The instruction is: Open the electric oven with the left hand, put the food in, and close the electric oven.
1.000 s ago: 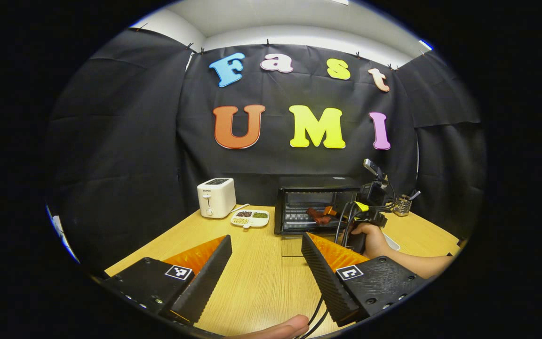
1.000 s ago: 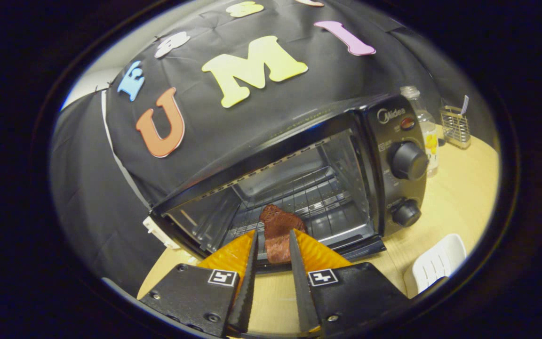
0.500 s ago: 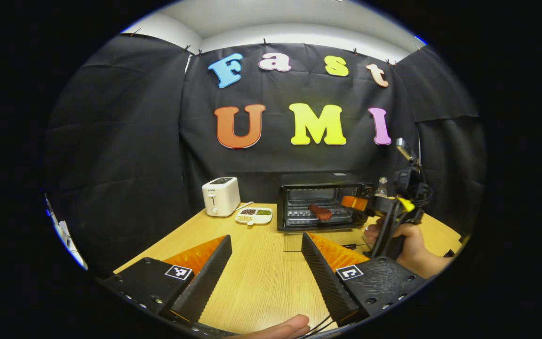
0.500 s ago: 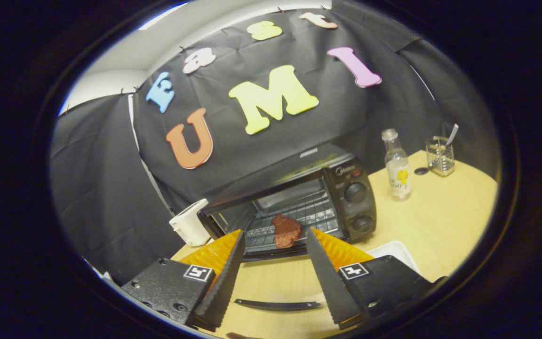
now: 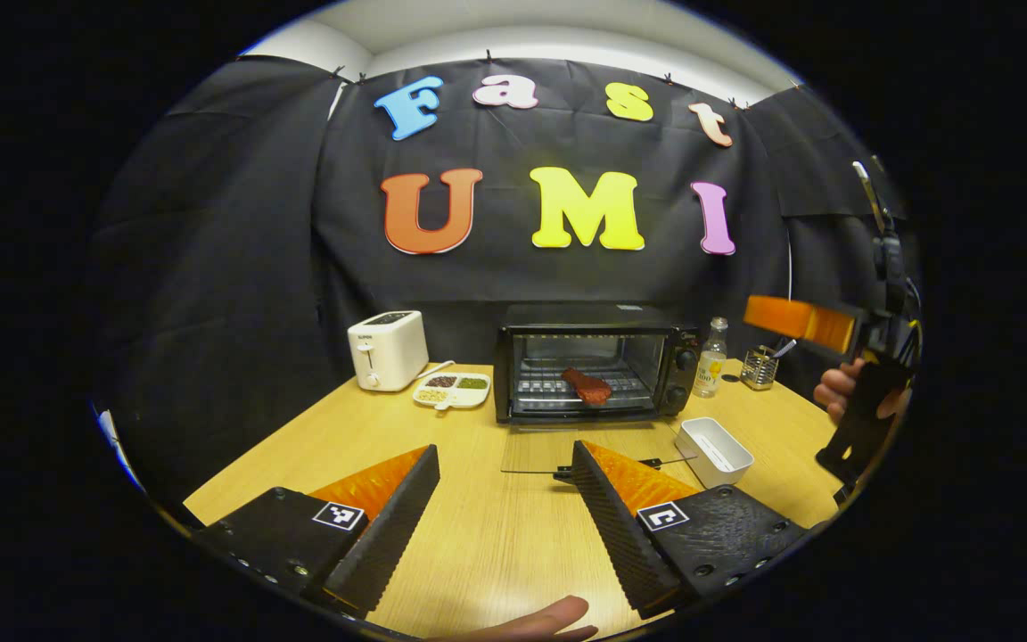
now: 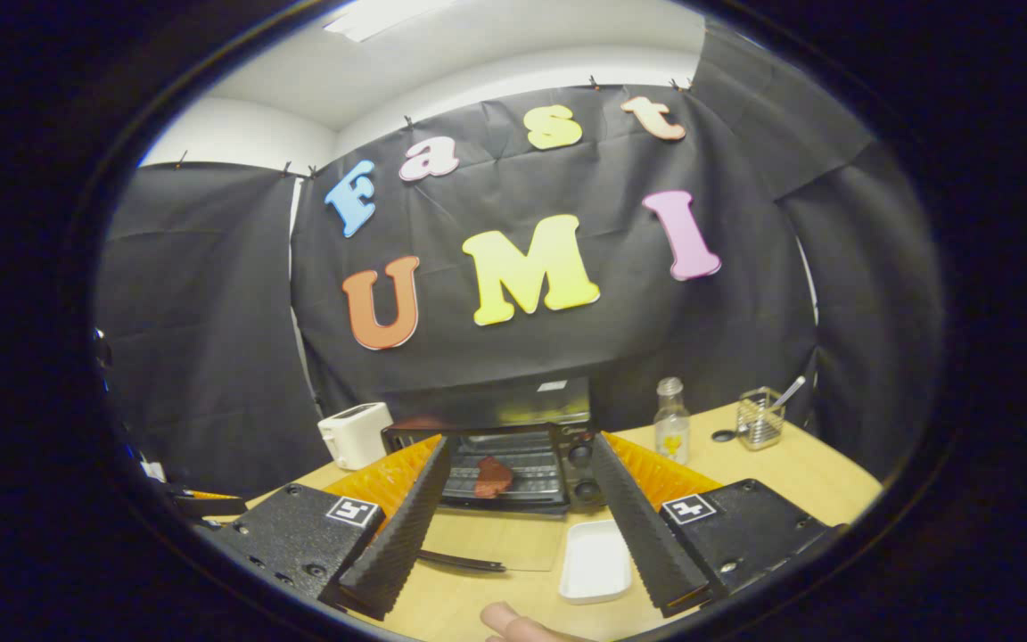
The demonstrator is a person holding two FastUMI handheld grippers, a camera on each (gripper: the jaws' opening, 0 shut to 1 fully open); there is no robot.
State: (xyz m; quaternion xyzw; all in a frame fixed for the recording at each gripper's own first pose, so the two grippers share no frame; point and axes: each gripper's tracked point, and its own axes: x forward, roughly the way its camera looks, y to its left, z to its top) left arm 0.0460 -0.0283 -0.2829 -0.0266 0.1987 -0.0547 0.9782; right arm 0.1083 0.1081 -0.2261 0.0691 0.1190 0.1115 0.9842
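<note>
Oven (image 5: pixel 594 361) stands at the far side of the table (image 5: pixel 478 535), its glass door (image 5: pixel 598 448) dropped flat toward the near side, and the food (image 5: pixel 587 385), a reddish-brown piece, lies on the rack inside. Left gripper (image 5: pixel 505 508) hangs low over the table with its jaws spread wide and nothing between them; the door's handle lies just off its right finger at about 12 o'clock. Right gripper (image 6: pixel 518 522) is also spread wide and empty, the oven straight ahead at 12 o'clock, and a white tray (image 6: pixel 596 560) on the table between its fingers. In the left gripper view that gripper is raised at 3 o'clock, held by a hand (image 5: pixel 834 392). A toaster (image 5: pixel 387 349) and small dish (image 5: pixel 451 390) sit at the oven's 9 o'clock, a bottle (image 5: pixel 711 358) at its 3 o'clock.
</note>
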